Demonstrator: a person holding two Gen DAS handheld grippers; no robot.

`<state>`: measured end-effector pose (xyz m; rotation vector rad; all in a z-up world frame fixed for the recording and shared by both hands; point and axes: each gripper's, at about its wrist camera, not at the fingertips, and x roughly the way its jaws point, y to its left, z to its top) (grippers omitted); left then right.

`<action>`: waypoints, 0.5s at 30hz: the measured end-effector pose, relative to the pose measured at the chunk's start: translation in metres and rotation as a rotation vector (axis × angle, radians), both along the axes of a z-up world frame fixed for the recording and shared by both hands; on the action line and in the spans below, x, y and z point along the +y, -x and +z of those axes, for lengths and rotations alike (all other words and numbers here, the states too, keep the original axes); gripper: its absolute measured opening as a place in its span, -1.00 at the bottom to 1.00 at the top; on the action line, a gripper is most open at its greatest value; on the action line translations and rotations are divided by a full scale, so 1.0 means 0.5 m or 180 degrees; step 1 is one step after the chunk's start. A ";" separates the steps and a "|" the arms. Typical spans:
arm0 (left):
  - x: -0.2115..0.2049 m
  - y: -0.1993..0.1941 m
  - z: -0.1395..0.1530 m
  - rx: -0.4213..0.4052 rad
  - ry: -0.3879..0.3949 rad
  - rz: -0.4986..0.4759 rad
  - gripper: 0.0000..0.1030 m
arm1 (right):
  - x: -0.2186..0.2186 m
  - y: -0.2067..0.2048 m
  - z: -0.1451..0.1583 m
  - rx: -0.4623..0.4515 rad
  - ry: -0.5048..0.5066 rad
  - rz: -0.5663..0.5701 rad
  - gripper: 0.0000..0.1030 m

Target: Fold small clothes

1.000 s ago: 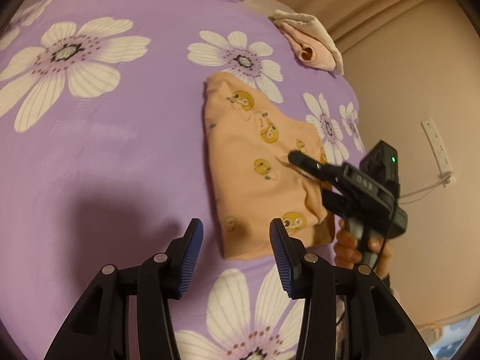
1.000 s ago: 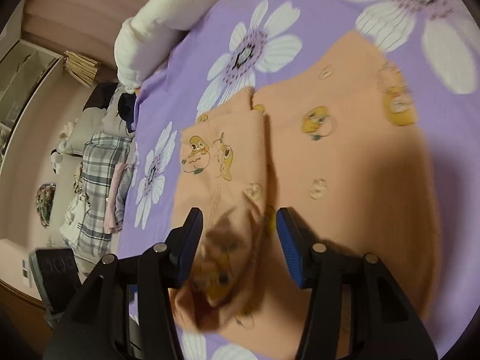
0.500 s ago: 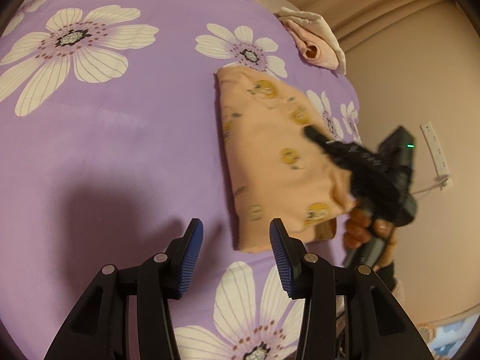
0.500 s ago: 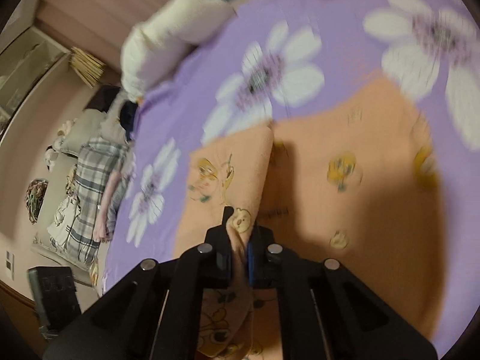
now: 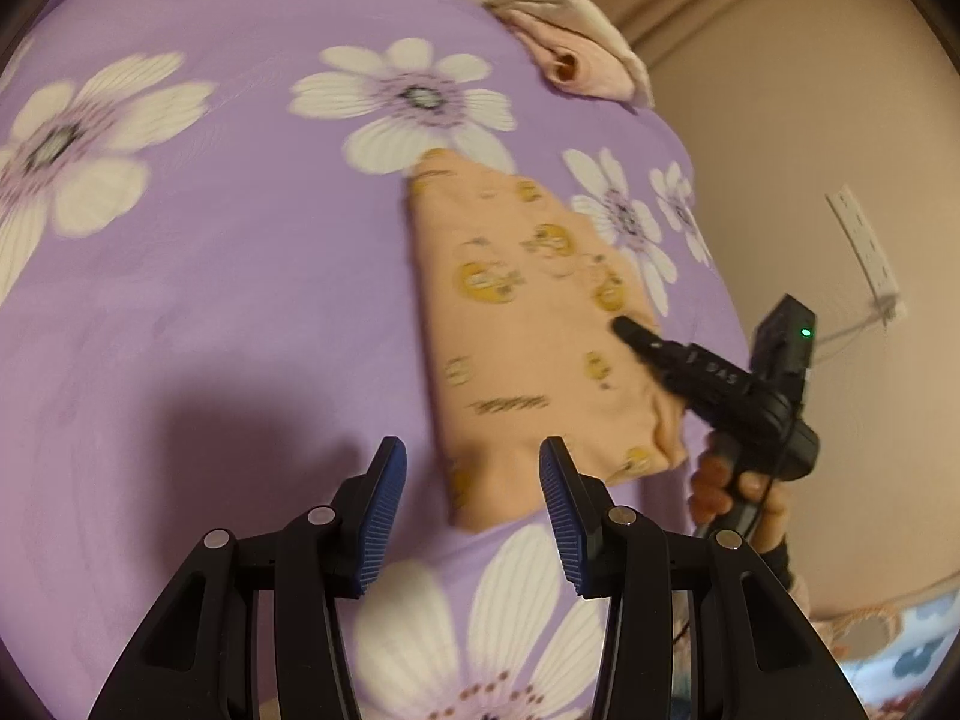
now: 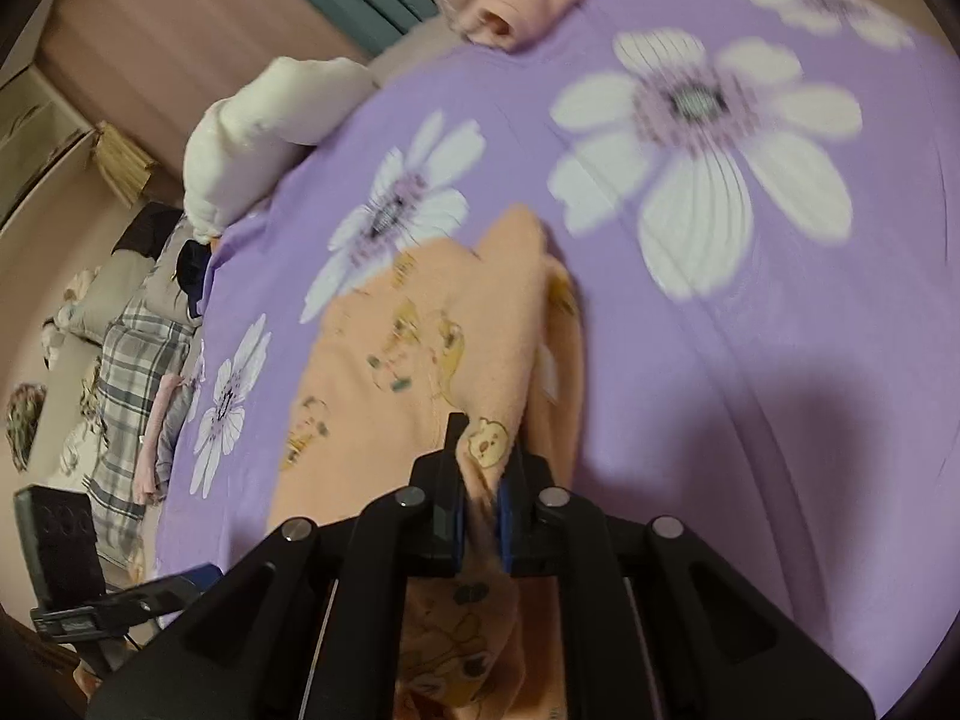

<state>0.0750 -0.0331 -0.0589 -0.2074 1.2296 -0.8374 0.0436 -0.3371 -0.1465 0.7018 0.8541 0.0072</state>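
The purple floral bedsheet [image 5: 180, 300] carries the peach printed garment [image 5: 528, 360], which lies near the bed's edge, and a pink folded garment [image 5: 576, 66] sits well apart at the far corner. A second ago the right gripper [image 6: 480, 480] stood spread over the garment's near edge; it is now clamped on that edge and carrying the layer across, so a fold is likely under way. The left gripper [image 5: 471, 492] hovers with jaws apart, holding nothing, above the garment's near corner.

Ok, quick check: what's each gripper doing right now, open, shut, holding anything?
Left gripper: open, holding nothing.
Right gripper: shut on the peach garment, pinching its fabric.
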 end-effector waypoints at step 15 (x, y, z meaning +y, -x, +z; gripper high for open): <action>-0.152 0.035 -0.062 -0.0005 -0.0311 -0.0618 -0.15 | -0.019 -0.056 0.044 -0.0201 0.0179 0.0070 -0.83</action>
